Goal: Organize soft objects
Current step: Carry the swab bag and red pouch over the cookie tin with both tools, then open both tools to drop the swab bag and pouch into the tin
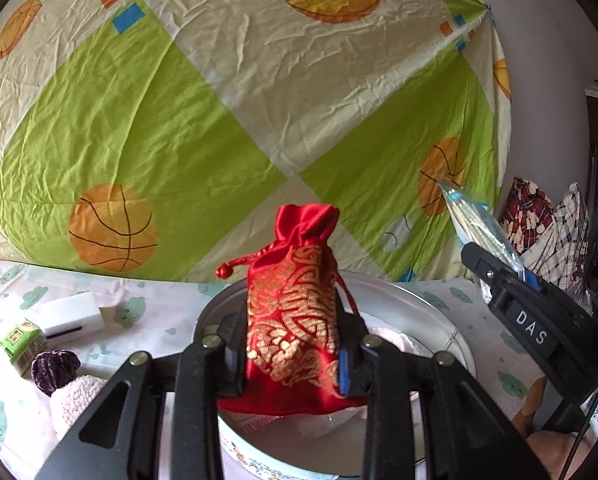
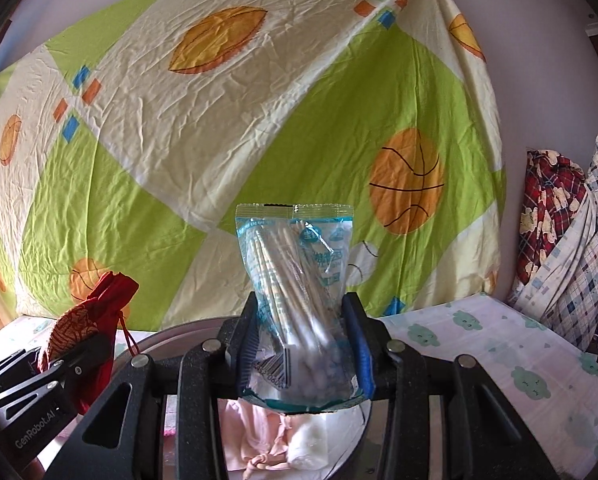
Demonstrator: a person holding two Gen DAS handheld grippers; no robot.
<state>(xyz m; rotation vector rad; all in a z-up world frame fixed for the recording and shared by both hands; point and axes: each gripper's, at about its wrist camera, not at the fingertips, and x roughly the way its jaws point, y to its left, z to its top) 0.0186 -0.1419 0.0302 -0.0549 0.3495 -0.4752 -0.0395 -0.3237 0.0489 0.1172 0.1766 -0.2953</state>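
My left gripper [image 1: 293, 354] is shut on a red and gold drawstring pouch [image 1: 295, 304] and holds it upright above a round metal tin [image 1: 431, 312]. The pouch also shows at the left of the right wrist view [image 2: 85, 320]. My right gripper [image 2: 303, 356] is shut on a clear plastic bag of cotton swabs [image 2: 299, 280], held upright over the same tin [image 2: 179, 334]. That bag shows at the right of the left wrist view [image 1: 479, 228]. Pink and white soft cloths [image 2: 275, 440] lie inside the tin.
On the cloud-print sheet [image 2: 499, 352] at the left lie a white sponge block [image 1: 69, 314], a green carton [image 1: 21, 344], a purple scrunchie [image 1: 55, 370] and a pink fluffy item [image 1: 79, 400]. A basketball-print sheet [image 1: 219, 100] hangs behind. Plaid bedding [image 2: 559, 232] is piled at right.
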